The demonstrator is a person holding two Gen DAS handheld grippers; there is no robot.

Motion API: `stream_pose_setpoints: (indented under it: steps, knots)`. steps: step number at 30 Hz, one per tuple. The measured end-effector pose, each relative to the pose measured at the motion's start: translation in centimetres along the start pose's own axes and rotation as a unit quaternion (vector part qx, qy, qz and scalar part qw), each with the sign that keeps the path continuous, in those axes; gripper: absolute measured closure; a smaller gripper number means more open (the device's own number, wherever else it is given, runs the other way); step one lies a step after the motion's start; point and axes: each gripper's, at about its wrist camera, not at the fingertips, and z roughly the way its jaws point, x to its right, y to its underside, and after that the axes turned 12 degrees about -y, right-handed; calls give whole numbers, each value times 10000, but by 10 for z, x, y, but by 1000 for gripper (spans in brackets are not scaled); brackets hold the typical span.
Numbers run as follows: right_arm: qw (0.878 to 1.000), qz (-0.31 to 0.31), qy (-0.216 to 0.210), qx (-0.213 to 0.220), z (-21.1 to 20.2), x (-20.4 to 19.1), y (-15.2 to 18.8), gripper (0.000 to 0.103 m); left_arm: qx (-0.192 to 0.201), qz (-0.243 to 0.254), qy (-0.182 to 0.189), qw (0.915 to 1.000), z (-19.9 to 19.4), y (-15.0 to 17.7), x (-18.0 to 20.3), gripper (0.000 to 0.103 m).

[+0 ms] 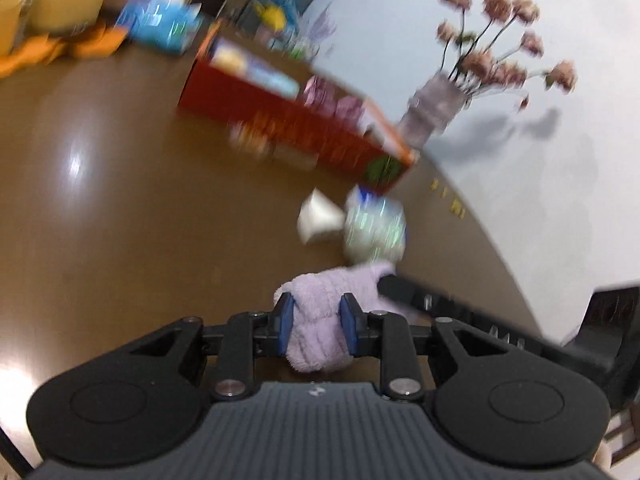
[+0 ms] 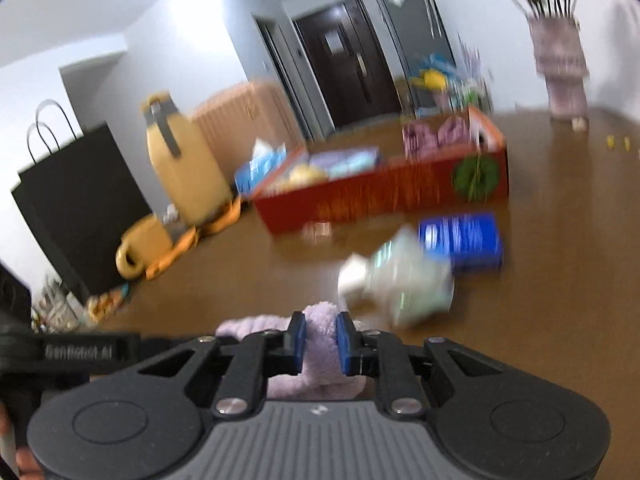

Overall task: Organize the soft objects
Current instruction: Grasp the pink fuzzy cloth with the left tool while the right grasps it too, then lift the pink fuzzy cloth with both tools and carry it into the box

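Observation:
Both views are motion-blurred. My left gripper point(image 1: 316, 322) is shut on a fluffy lilac towel point(image 1: 316, 340) held above the brown table. My right gripper point(image 2: 321, 340) is shut on the same lilac towel point(image 2: 320, 354), and its black body reaches into the left wrist view point(image 1: 440, 304) beside the cloth. A long red box point(image 1: 288, 124) stands farther back on the table, with pink and pale soft items inside; it also shows in the right wrist view point(image 2: 380, 196). A white-green soft pack point(image 1: 374, 226) lies just beyond the towel, also in the right wrist view point(image 2: 404, 276).
A blue packet point(image 2: 460, 242) lies by the red box. A yellow jug point(image 2: 184, 168), a yellow mug point(image 2: 140, 246) and a black paper bag point(image 2: 80, 208) stand at the left. A vase of pink flowers point(image 1: 436, 104) stands by the wall. A blue tissue pack point(image 1: 164, 24) lies far back.

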Motion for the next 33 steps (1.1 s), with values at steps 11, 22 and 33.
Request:
stream_pose_setpoints:
  steps: [11, 22, 33]
  knots:
    - [9994, 90, 276, 184, -29, -9, 29, 71, 409, -39, -435, 9982, -19, 2, -17, 50]
    - [9983, 471, -299, -159, -50, -10, 54, 71, 570, -47, -283, 9980, -6, -7, -13, 52]
    - [9975, 658, -118, 233, -19, 9, 40, 67, -252, 768, 472, 9956, -9, 24, 0, 50]
